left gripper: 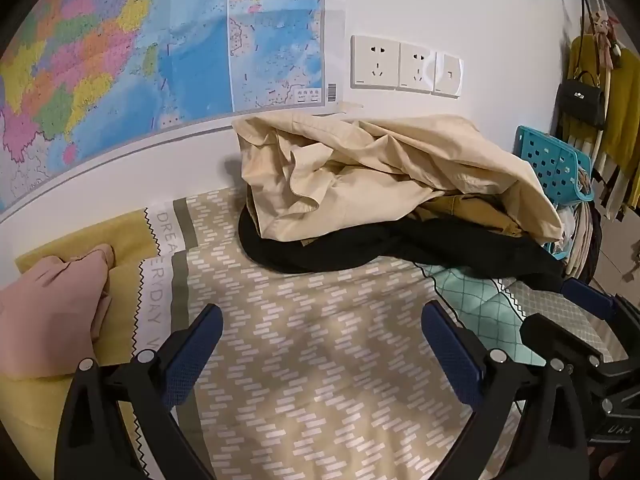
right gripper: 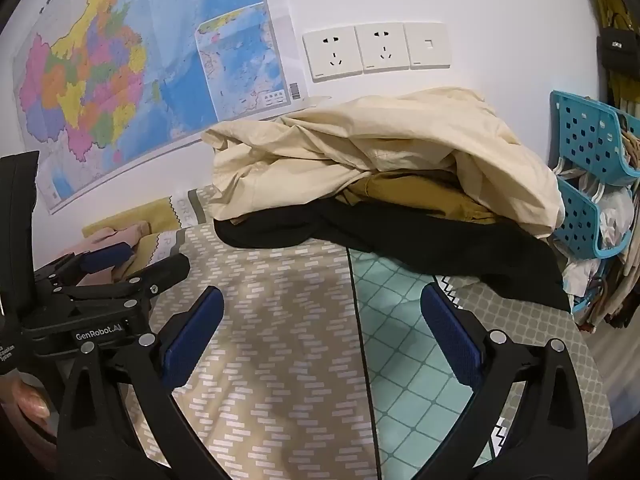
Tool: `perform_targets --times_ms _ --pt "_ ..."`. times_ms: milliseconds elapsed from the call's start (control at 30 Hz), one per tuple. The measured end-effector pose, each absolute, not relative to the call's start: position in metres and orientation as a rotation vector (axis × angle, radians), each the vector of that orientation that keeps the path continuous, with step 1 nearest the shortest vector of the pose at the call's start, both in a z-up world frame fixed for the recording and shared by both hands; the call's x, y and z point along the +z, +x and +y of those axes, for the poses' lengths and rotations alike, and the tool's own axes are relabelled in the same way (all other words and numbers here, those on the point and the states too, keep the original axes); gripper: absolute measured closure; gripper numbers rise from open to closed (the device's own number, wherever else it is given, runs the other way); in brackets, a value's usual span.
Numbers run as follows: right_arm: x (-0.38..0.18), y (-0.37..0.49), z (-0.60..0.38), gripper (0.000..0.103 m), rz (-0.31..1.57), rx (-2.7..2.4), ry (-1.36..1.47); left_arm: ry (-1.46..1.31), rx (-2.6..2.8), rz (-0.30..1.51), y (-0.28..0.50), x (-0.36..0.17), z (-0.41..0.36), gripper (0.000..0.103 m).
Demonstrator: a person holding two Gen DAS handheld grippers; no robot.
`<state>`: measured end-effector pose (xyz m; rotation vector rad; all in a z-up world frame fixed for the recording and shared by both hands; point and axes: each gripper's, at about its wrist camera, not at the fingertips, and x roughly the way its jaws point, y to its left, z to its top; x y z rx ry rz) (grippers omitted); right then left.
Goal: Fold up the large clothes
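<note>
The left gripper (left gripper: 322,320) hangs with its blue-padded jaws spread wide and empty over the tan patterned bedspread (left gripper: 304,360). At twelve o'clock a crumpled cream garment (left gripper: 360,172) tops a black garment (left gripper: 400,248) against the wall, below a map (left gripper: 120,60) at ten and sockets (left gripper: 404,66) at one. A folded pink garment (left gripper: 52,304) lies at nine; the right gripper (left gripper: 588,320) shows at three.

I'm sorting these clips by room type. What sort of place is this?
Most likely a bedroom at home: the clothes pile lies on a patterned bedspread, a map and sockets are on the wall, and a handbag hangs nearby.
</note>
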<state>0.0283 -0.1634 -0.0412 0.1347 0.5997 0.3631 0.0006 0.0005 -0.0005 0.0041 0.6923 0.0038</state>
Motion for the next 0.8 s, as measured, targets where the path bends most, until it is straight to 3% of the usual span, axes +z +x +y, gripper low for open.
perform_targets --times_ms 800 --pt "-0.0405 0.0283 -0.1689 0.006 0.603 0.353 0.145 0.001 -0.012 0.666 -0.0045 0.0076 -0.0063 0.007"
